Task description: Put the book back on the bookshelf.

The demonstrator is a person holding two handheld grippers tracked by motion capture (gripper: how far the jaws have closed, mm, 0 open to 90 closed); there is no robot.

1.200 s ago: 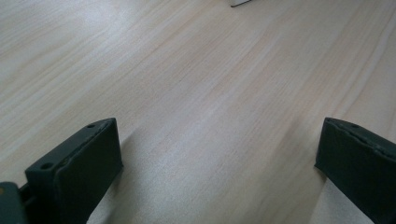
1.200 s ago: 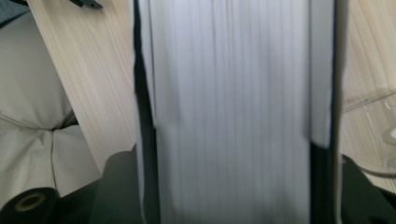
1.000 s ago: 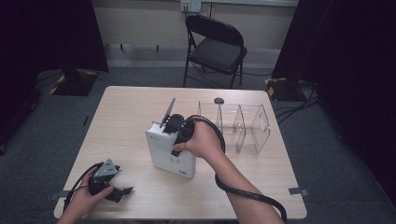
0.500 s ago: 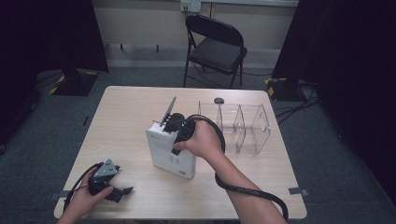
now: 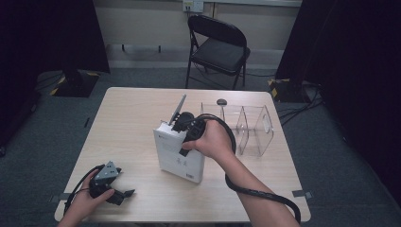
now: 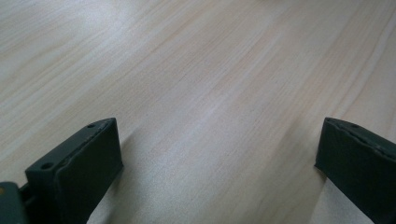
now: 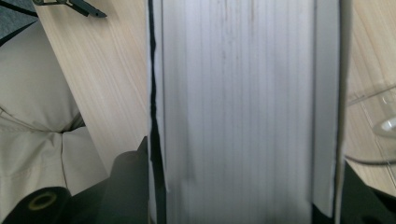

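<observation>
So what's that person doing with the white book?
A person holds a gripper in each hand. The right gripper has just been closing its jaws on the top of a thick white book, which stands upright on the table next to a clear divider box. The left gripper lies open near the front corner, holding nothing.

My two grippers are black; the left gripper (image 5: 124, 194) carries a grey three-cornered plate on top. A thick black cable trails from the right gripper (image 5: 177, 126). My forearms are bare of sleeves.
</observation>
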